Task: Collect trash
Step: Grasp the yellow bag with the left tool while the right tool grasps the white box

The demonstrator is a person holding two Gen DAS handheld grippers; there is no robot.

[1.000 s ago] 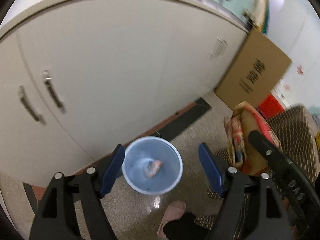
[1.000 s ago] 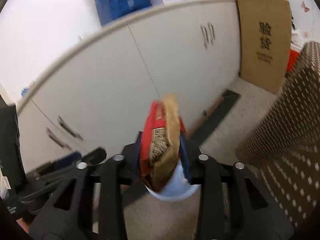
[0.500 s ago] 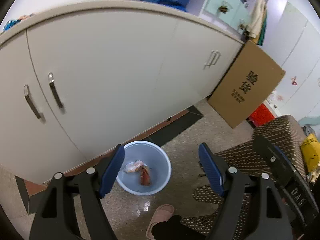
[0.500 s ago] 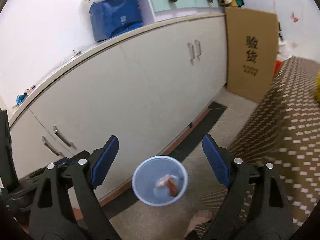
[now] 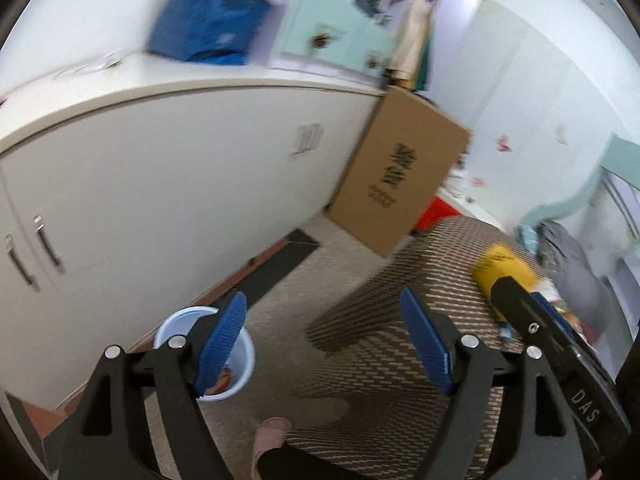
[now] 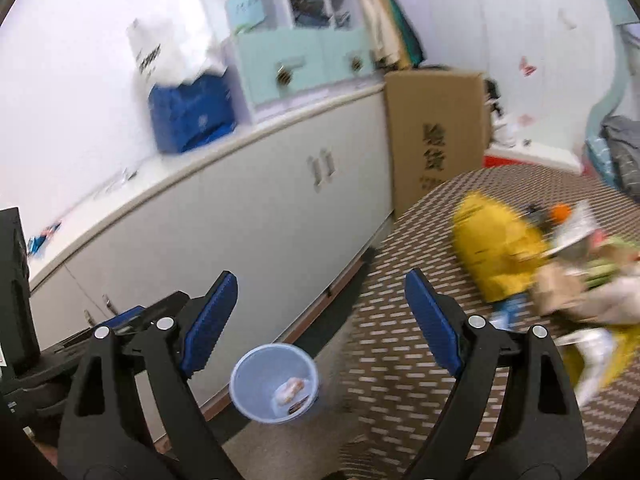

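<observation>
Both claws empty, jaws wide apart; the left gripper (image 5: 322,340) has just been opening, nothing between its jaws. Right gripper (image 6: 320,320) is nearer the trash: yellow bag (image 6: 500,252) and wrappers (image 6: 588,280) lie to its right on the patterned table (image 6: 440,320), near the edge. Bin (image 6: 274,382) on the floor below, already holding scraps. Way looks clear.

Black left gripper (image 5: 322,338) and right gripper (image 6: 320,308); ribbed blue pads; silver screws
</observation>
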